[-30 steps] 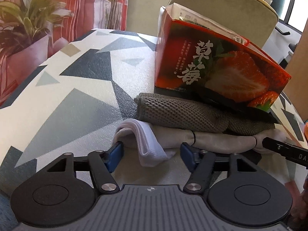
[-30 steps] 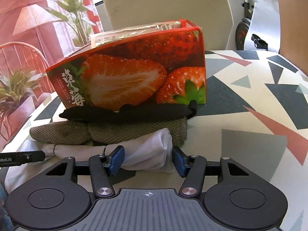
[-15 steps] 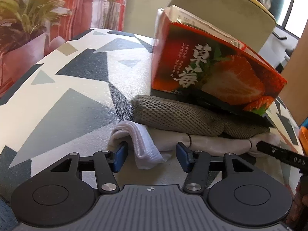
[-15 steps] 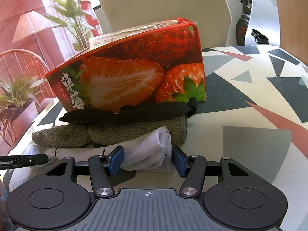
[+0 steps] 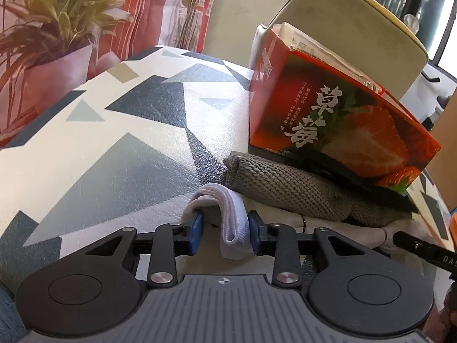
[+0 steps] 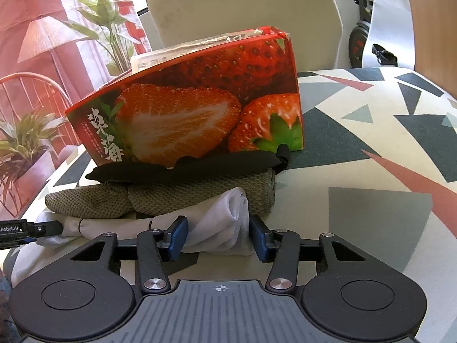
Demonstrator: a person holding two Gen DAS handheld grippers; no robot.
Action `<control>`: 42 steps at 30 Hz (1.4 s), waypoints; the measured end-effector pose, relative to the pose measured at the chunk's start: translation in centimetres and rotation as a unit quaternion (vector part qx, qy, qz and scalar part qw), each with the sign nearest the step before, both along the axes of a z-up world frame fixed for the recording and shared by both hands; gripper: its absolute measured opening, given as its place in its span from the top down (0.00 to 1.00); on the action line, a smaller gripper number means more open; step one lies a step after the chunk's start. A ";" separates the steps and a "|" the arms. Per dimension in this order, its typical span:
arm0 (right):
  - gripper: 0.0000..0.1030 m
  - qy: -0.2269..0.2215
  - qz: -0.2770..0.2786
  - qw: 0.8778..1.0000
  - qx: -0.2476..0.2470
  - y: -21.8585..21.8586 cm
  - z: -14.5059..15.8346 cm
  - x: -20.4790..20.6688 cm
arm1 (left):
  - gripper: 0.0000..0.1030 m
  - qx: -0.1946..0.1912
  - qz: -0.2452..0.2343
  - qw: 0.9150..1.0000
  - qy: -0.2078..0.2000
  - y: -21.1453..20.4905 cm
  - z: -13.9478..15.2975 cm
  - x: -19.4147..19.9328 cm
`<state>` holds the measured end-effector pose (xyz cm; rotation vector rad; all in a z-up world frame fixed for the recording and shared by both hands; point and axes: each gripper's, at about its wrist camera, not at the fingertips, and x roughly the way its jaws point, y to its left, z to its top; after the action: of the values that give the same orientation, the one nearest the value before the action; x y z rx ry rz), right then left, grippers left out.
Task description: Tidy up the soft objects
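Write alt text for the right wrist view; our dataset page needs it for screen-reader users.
The right gripper brackets, jaws open, the end of a white sock on a patterned table. Behind lie a grey-green knitted cloth, a black cloth and a strawberry box.

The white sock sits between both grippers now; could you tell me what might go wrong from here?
The left gripper has only the folded cuff of the white sock near its right pad, so a close may pinch one layer and slip. The right gripper straddles the bunched other end; pulling could drag the olive knit cloth, which touches the sock, and disturb the strawberry box behind.
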<state>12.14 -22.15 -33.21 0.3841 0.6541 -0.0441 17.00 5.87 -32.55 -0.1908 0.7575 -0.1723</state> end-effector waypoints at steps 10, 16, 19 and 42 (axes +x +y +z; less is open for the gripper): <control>0.71 0.005 -0.002 1.000 -0.002 -0.2 0.0 -0.1 | 0.89 0.011 -0.013 1.000 -0.005 -0.1 0.1 0.0; 0.82 -0.012 0.001 1.000 0.003 -0.5 1.0 -0.6 | 0.91 0.014 -0.006 0.999 -0.029 0.3 1.5 -0.9; 0.83 -0.026 0.006 1.000 0.004 -0.4 1.9 -1.1 | 0.92 0.012 -0.003 0.999 -0.053 0.4 2.5 -1.7; 0.84 -0.132 0.026 0.989 -0.058 0.5 8.2 -2.3 | 0.92 0.025 -0.024 0.983 -0.179 -1.0 8.8 -3.8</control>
<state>9.86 -21.68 -24.98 0.2556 0.3977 0.0183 13.18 4.89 -23.77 -0.0885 0.4072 -0.2265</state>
